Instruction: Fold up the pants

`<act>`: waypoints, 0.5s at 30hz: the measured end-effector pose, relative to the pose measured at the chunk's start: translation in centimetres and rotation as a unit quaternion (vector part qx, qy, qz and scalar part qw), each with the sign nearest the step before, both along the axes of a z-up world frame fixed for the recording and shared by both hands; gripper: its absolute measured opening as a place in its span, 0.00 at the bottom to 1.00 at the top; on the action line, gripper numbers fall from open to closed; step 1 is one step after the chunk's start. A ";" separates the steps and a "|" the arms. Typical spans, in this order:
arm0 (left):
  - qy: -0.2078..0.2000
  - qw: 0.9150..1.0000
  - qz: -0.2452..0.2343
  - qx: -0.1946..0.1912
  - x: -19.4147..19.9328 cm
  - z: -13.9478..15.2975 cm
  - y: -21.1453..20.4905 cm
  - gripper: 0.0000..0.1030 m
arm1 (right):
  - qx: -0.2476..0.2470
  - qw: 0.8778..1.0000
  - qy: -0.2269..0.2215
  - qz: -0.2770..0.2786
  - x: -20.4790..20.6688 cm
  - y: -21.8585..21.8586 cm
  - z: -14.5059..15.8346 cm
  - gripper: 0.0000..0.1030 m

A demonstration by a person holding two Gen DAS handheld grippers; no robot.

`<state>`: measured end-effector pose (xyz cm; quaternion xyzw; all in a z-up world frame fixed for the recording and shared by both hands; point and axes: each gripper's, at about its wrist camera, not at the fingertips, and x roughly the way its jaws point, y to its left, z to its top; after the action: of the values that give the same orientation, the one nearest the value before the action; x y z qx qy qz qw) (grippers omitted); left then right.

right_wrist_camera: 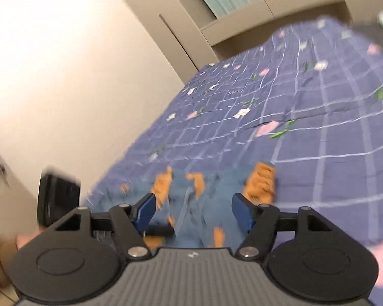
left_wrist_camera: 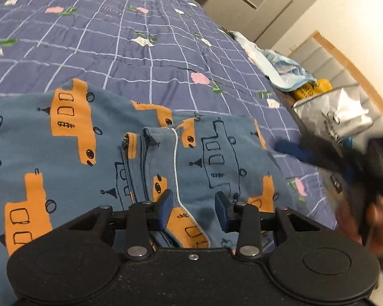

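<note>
Blue pants (left_wrist_camera: 94, 137) with orange trucks lay folded on checked quilt (left_wrist_camera: 145, 58) in lower frame, left gripper (left_wrist_camera: 194, 205) spread above them, pinching nothing, right gripper (right_wrist_camera: 194, 210) spread wide, empty.

Pants (left_wrist_camera: 94, 137) cut off by left and lower edges and hidden under the left gripper (left_wrist_camera: 194, 204); pants print smeared in right-wrist view; right gripper (left_wrist_camera: 319, 158) and hand (left_wrist_camera: 365, 227) a blurred mass at frame edge; silver bag (left_wrist_camera: 337, 114) lettering unreadable.

no lettering can be read; the print on the silver bag (left_wrist_camera: 337, 117) is blurred.
</note>
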<state>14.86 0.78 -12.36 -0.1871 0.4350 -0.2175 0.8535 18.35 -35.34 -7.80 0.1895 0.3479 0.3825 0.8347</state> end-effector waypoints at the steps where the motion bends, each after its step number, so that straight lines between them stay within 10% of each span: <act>1: -0.004 1.000 -0.007 0.013 -0.2 0.1 -0.2 0.38 | 0.016 1.000 0.022 0.001 1.4 0.3 -0.5 0.70; 4: -0.009 1.000 -0.014 0.026 -0.5 0.2 -0.5 0.39 | 0.026 0.996 0.085 0.011 4.6 1.3 -3.0 0.65; 7: -0.009 1.000 -0.014 0.020 -0.5 0.0 -0.2 0.39 | -0.007 0.994 0.100 -0.034 5.3 -0.4 -4.3 0.38; 11: -0.013 1.000 0.003 -0.004 -0.8 0.4 1.0 0.40 | -0.029 0.997 0.041 -0.065 2.6 -2.1 -2.2 0.74; 15: -0.048 0.998 0.051 0.003 -3.5 2.5 5.2 0.62 | -0.085 0.995 -0.026 -0.043 -1.1 0.7 0.8 0.76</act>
<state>11.40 5.95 -9.90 -0.1956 0.3845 -0.1808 0.8839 17.28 -34.60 -6.98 0.1227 0.3493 0.3201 0.8720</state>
